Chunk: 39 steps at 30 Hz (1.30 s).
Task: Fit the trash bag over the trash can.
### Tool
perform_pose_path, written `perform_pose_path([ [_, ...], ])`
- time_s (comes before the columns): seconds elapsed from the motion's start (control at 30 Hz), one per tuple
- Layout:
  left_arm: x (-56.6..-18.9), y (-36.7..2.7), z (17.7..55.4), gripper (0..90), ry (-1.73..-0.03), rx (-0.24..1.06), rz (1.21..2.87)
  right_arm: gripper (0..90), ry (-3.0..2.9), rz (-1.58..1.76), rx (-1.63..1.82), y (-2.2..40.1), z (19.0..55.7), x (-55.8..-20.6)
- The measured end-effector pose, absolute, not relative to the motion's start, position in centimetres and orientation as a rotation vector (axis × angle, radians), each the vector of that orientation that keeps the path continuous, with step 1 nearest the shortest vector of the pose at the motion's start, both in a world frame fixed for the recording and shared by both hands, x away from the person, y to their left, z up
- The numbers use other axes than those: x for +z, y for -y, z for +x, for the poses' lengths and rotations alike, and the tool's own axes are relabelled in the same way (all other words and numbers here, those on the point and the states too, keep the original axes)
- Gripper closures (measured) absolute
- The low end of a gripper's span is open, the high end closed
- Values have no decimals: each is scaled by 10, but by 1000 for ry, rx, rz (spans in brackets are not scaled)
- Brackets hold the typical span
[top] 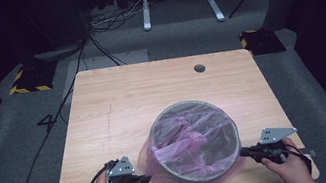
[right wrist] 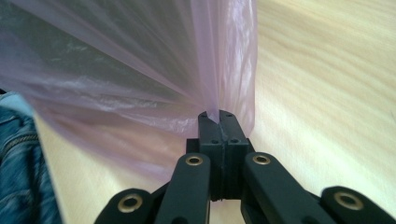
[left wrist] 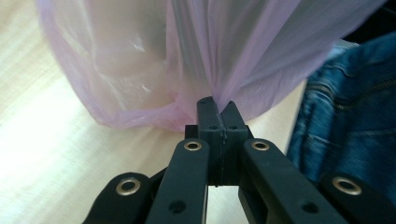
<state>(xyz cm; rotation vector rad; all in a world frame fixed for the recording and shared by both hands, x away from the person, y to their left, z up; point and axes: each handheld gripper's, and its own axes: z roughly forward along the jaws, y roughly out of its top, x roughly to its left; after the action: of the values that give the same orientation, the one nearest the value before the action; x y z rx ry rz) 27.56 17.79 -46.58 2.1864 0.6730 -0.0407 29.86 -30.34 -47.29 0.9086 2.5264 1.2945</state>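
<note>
A round grey bin (top: 201, 173) stands near the table's front edge, lined with a thin pink plastic bag (top: 187, 138) that hangs over its rim and down its outside. My left gripper (top: 147, 179) is at the bin's left side, shut on a pinch of the pink bag (left wrist: 233, 60); the film fans up from between its closed jaws. My right gripper (top: 242, 152) is at the bin's right side, likewise shut on the pink bag (right wrist: 154, 70), which stretches away from the jaw tips. Both are held low, close to the tabletop.
The light wooden table (top: 118, 109) has a small round cable hole (top: 199, 68) at the back right. Blue denim of the person's clothing (left wrist: 355, 112) is just past the front edge. Cables and a white stand lie on the floor beyond the table.
</note>
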Motion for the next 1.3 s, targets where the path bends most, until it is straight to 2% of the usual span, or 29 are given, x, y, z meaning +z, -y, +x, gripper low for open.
perform_pose_path([
  [0.07, -465, -180, 275, 894, -668, -45, 2179, 900, -2535, 927, 1288, 309, 294, -473],
  [0.1, -463, -181, 273, 811, -675, 10, 2174, 883, -2544, 930, 1288, 311, 292, -472],
  [0.13, -459, -181, 272, 638, -681, 74, 2146, 739, -2534, 916, 1285, 313, 290, -470],
  [0.17, -454, -182, 270, 517, -675, 99, 2115, 601, -2503, 896, 1304, 314, 289, -467],
  [0.23, -443, -182, 266, 442, -628, 115, 2059, 433, -2451, 846, 1397, 316, 288, -458],
  [0.3, -431, -179, 265, 386, -584, 147, 2000, 371, -2427, 782, 1497, 313, 288, -446],
  [0.37, -420, -175, 267, 429, -550, 189, 1970, 388, -2431, 722, 1518, 306, 291, -437],
  [0.4, -417, -174, 269, 507, -535, 200, 1964, 443, -2438, 696, 1501, 301, 295, -433],
  [0.5, -405, -172, 274, 784, -532, 211, 1940, 867, -2508, 662, 1482, 292, 305, -429],
  [0.53, -402, -172, 275, 851, -541, 208, 1935, 900, -2516, 662, 1492, 291, 308, -428],
  [0.6, -398, -172, 277, 897, -559, 215, 1917, 900, -2475, 698, 1549, 292, 315, -424],
  [0.73, -405, -169, 288, 900, -607, 214, 1944, 900, -2402, 751, 1607, 292, 325, -417],
  [1.03, -436, -151, 302, 900, -639, 106, 2119, 900, -2591, 813, 1328, 270, 345, -452],
  [1.2, -445, -151, 299, 900, -641, 68, 2198, 900, -2674, 839, 1163, 275, 336, -466],
  [1.3, -455, -154, 294, 900, -628, -29, 2209, 900, -2666, 860, 1176, 287, 326, -466],
])
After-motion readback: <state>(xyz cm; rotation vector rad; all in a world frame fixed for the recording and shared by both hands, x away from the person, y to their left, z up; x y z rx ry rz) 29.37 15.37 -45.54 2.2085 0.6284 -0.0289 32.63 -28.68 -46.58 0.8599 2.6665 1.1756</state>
